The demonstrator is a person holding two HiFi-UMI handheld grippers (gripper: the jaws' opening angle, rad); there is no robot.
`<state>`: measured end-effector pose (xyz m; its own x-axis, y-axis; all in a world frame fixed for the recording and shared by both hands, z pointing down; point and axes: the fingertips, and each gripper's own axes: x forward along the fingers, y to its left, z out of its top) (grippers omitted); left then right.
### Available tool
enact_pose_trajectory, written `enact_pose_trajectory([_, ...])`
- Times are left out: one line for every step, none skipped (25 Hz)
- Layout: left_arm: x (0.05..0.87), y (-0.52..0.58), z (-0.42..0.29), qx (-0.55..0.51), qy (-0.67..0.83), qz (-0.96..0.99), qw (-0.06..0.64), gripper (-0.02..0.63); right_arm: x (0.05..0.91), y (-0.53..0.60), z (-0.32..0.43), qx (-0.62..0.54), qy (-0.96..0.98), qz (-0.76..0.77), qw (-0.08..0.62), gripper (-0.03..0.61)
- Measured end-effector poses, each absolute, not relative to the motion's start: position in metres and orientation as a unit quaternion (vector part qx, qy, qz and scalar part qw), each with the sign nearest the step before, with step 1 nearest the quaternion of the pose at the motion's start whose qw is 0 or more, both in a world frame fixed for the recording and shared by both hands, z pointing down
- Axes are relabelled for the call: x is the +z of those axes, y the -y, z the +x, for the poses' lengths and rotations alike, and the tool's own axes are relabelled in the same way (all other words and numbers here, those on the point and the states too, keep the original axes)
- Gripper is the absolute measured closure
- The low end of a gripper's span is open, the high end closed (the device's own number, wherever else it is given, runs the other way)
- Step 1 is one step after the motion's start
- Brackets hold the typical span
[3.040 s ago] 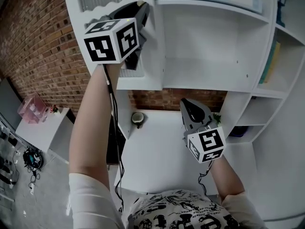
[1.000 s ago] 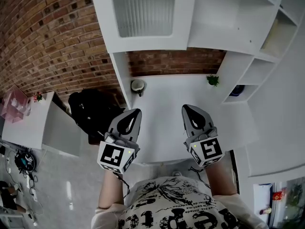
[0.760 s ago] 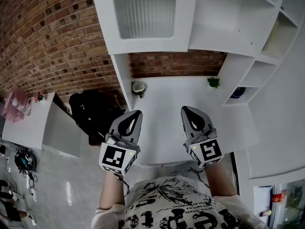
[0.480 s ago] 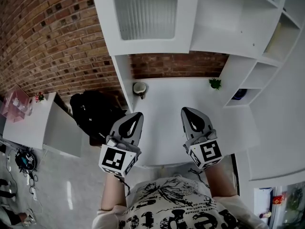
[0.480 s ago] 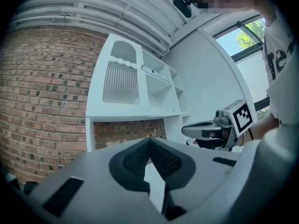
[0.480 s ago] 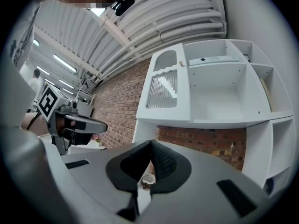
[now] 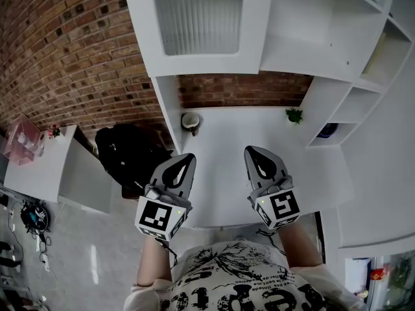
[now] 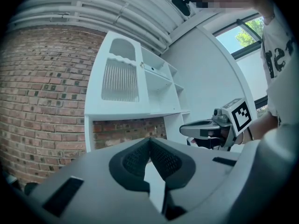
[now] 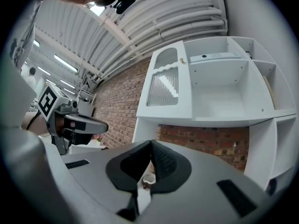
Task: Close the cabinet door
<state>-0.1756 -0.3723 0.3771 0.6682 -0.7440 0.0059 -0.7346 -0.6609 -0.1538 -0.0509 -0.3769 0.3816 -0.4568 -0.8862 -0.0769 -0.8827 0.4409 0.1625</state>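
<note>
White cabinet door [image 7: 198, 18]: lies flush across the leftmost compartment of the white shelf unit [image 7: 311, 37], high above both of my grippers. Its ribbed glass panel [image 7: 198, 8] faces me. In the right gripper view a small knob [image 9: 183, 60] shows at its right edge.
Left gripper [image 7: 187, 157]: I hold it low and level over the near-left part of the white desk [image 7: 217, 173], pointing toward the shelf unit and well apart from the door.
Left jaws: together. The ribbed pads meet at their tips with nothing between them.
Right gripper [image 7: 250, 151]: I hold it level beside the left one, over the near-right part of the desk, touching nothing.
Right jaws: together at the tips, gripping nothing. The cup shows through the slot below the tips, far off on the desk.
Marker cubes: one sits at the rear of each gripper, nearest my torso.
Open compartments: these stand to the right of the door, with white interiors.
Cup [image 7: 190, 122]: stands at the far-left corner of the desk, just beside the unit's left upright.
Small plant [image 7: 294, 115]: stands at the far-right of the desk, near the right upright.
Brick wall [image 7: 71, 50]: runs behind the desk and along the left.
Black bag [image 7: 130, 154]: sits on the floor to the left of the desk.
Pink box [image 7: 21, 149]: rests on a white side table at the far left.
</note>
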Motion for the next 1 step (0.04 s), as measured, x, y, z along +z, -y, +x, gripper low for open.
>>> enact_pose_trajectory([0.3767, 0.3731, -0.1752, -0.035, -0.406, -0.911, 0.069, 0.6, 0.3809, 0.3778, -0.0517, -0.09, 0.849, 0.52, 0.011, 0.565])
